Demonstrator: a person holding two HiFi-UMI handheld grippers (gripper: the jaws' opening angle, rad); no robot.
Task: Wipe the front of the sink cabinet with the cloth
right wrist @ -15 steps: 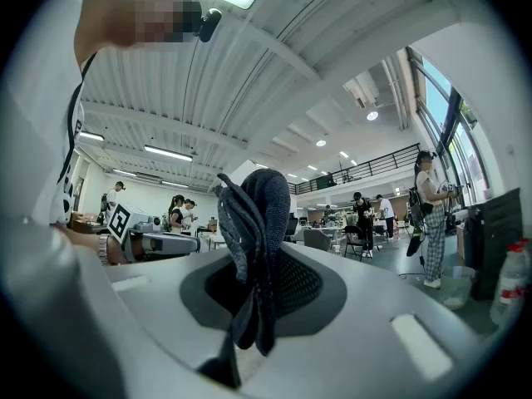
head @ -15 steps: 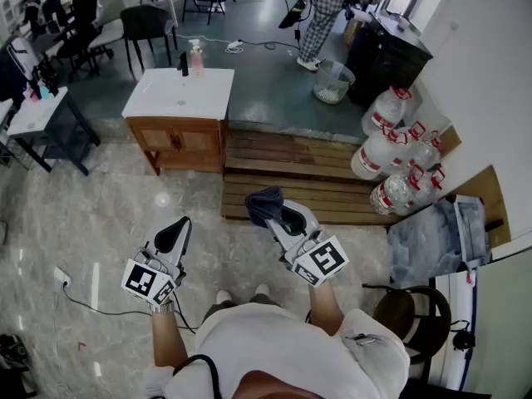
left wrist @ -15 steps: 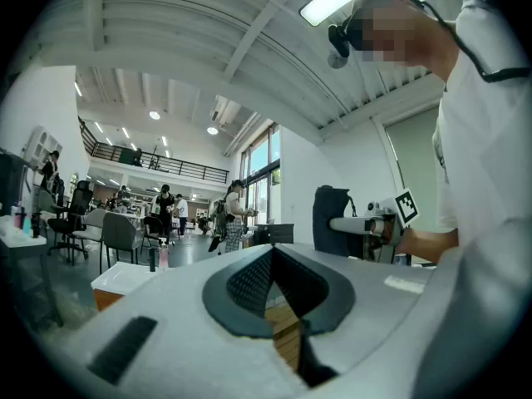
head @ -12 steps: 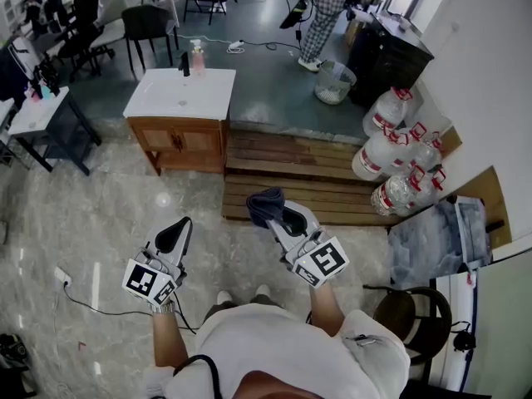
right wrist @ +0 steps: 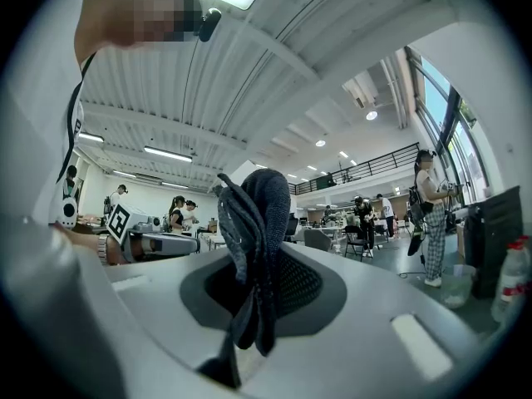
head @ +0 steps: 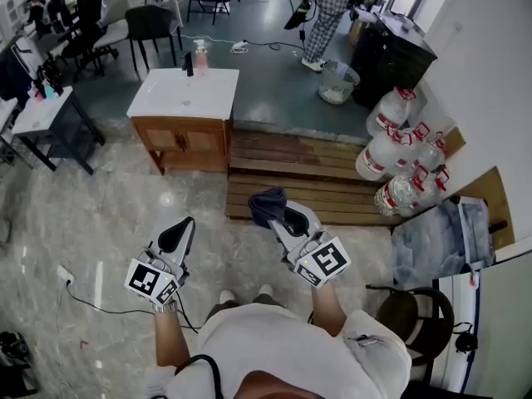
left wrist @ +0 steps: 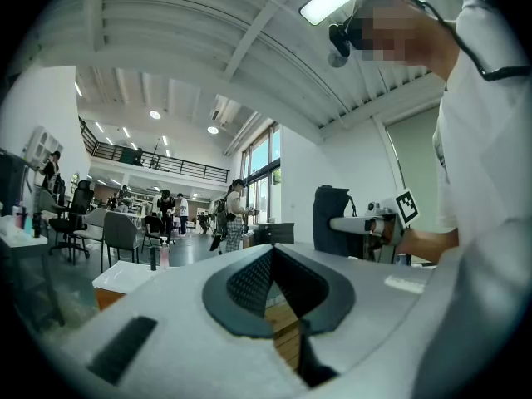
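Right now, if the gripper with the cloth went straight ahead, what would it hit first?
Probably the sink cabinet: the right gripper, shut on the cloth, aims over the wooden platform toward it, though it may pass above.

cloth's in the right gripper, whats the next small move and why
Probably step forward toward the cabinet, bringing the right gripper up to its wooden front. The cloth is clamped in that gripper and ready, but the cabinet stands well ahead, seemingly out of reach, so wiping can't start from here.
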